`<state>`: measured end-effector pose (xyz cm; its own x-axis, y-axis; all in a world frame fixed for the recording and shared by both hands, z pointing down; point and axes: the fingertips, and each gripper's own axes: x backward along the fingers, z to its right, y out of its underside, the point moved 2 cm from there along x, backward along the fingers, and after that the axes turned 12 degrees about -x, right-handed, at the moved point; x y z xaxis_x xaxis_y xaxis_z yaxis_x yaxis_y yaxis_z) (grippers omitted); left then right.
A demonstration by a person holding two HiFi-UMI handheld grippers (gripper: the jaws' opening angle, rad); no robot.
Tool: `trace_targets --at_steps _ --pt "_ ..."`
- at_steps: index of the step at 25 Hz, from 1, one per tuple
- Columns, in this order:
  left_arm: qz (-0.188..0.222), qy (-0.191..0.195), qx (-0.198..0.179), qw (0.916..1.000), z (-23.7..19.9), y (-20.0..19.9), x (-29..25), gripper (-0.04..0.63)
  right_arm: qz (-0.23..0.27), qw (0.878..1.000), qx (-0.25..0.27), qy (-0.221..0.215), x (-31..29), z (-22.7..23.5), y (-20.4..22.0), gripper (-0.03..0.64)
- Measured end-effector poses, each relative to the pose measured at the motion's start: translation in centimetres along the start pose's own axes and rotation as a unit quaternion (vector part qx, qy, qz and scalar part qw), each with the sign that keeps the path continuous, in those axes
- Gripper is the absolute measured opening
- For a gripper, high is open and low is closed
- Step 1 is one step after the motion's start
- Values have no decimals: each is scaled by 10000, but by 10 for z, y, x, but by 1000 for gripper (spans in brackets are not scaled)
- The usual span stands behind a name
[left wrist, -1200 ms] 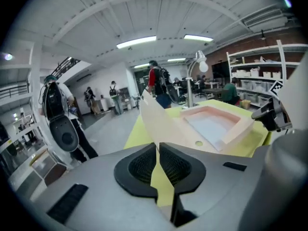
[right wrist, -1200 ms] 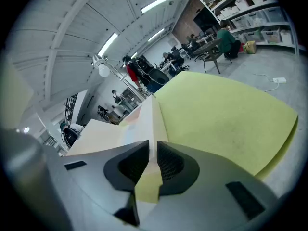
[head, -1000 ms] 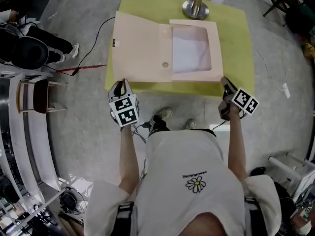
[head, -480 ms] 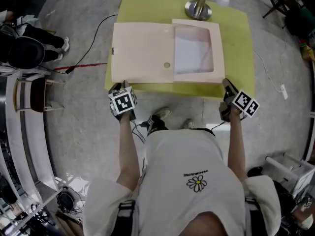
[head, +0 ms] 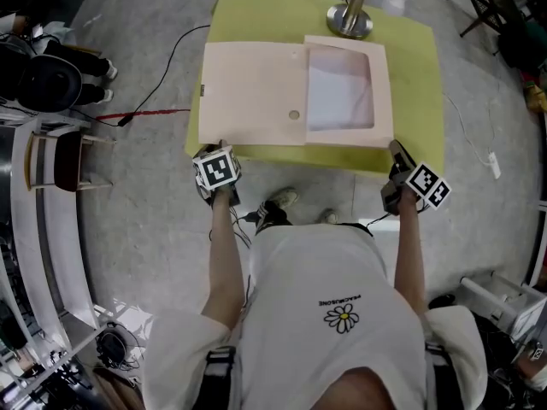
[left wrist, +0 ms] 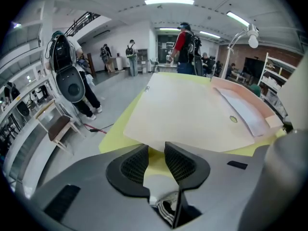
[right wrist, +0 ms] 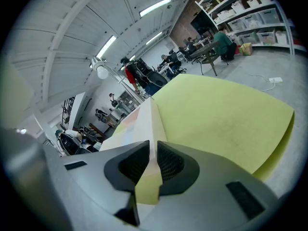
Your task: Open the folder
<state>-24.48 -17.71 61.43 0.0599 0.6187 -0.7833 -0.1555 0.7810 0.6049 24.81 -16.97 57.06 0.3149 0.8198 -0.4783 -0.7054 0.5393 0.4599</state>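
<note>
At the table's [head: 419, 75] near edge: our left gripper [left wrist: 155, 153] jaws opening, the flat-laid folder's [head: 256, 92] corner loose between them; right gripper [right wrist: 152, 160] pinches the other near corner, likely steadying.

My yellow-green table [head: 414, 67] has a pale pink folder [head: 256, 96] lying flat, covering its left and middle, plus a metal lamp base [head: 350, 21] at the far edge.

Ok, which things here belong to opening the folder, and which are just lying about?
Job: pale-pink cardboard folder; left gripper, jaws opening round its near corner; right gripper, jaws shut on its other corner.
Lying about: silver desk lamp; red floor cable; wooden chair.
</note>
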Motion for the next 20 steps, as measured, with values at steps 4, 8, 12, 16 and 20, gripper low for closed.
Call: trace_targets --at_steps 4,8,12,16,20 --pt "-31 -22 99 9999 -3 1 2 111 58 10000 11 24 1 -1 0 44" --pt "46 -125 213 9997 -8 1 5 142 89 10000 -20 32 1 -2 1 45" --pt "-91 -499 40 9987 -27 8 7 266 79 10000 10 56 2 -3 2 44" --pt "-65 -642 -366 9972 -27 8 1 354 120 9999 -44 48 2 -1 1 44" --pt "-10 -696 -405 9967 -28 2 9 351 46 9997 173 173 2 -6 0 44"
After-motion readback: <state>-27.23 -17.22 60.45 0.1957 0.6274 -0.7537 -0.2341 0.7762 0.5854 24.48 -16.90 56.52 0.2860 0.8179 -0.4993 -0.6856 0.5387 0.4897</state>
